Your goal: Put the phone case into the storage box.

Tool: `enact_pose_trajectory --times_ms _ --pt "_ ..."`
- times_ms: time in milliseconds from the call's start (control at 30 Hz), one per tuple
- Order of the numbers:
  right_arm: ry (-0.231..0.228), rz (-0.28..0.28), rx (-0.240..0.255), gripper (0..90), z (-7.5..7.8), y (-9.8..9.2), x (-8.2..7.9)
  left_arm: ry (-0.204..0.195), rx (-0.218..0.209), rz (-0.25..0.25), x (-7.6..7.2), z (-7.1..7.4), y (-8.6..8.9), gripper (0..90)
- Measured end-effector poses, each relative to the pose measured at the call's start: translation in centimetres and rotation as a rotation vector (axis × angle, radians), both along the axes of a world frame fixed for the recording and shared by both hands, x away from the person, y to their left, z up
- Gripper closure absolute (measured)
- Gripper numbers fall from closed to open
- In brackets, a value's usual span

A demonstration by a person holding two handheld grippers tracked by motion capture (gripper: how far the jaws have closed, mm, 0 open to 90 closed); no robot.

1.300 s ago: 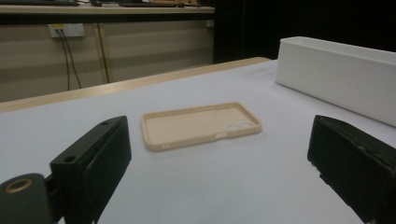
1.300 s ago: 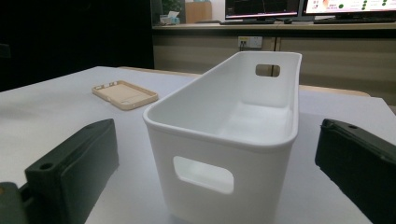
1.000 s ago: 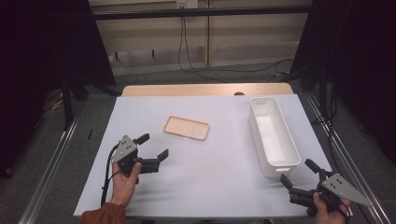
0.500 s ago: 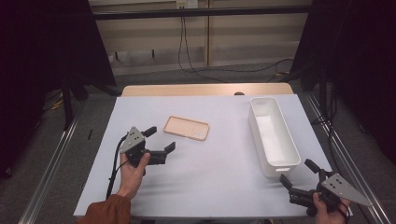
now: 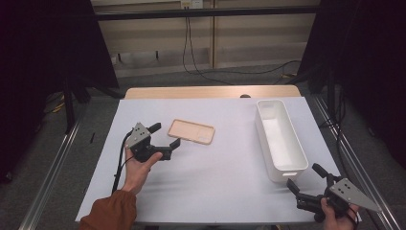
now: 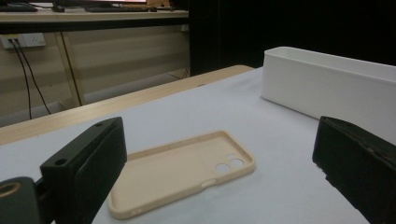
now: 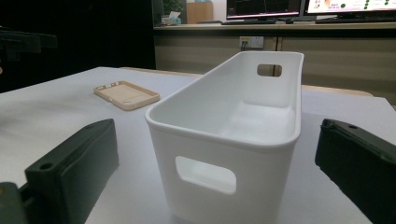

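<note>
Left gripper (image 5: 164, 135) has travelled forward across the white surface (image 5: 215, 177) over the last second and now sits just short of the beige phone case (image 5: 191, 131), its jaws spread wide and holding nothing. From the left gripper view, the phone case (image 6: 182, 172) lies flat, open side up, framed between the two black jaws, with its camera cut-outs toward the far end. That closing of distance suggests the pick-up is about to begin: the jaws look lined up to straddle the near end of the case.

Right gripper (image 5: 308, 180) has not shifted; it rests at the near right corner, jaws equally wide and empty, pointing at the short end of the white bin (image 5: 280, 139), which is empty and probably the case's destination.
</note>
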State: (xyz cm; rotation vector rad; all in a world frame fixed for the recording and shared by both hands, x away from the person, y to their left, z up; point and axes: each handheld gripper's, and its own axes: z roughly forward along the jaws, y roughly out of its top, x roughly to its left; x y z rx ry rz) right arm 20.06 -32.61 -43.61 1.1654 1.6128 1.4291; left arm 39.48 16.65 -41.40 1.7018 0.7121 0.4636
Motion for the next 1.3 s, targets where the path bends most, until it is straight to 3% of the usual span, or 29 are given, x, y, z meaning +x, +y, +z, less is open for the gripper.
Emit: enact_pose_trajectory --times_ms 100,500,1300 --pt "0.0 0.002 -0.002 0.0 0.0 0.0 0.0 0.001 -0.018 -0.005 0.5 0.1 0.1 2.5" --pt "0.001 0.002 0.0 0.0 0.0 0.0 0.0 -0.037 -0.005 0.016 2.4 0.9 -0.2 2.5" --pt "0.0 0.003 -0.001 0.0 0.0 0.1 0.0 -0.055 0.005 0.028 5.2 1.3 -1.9 3.6"
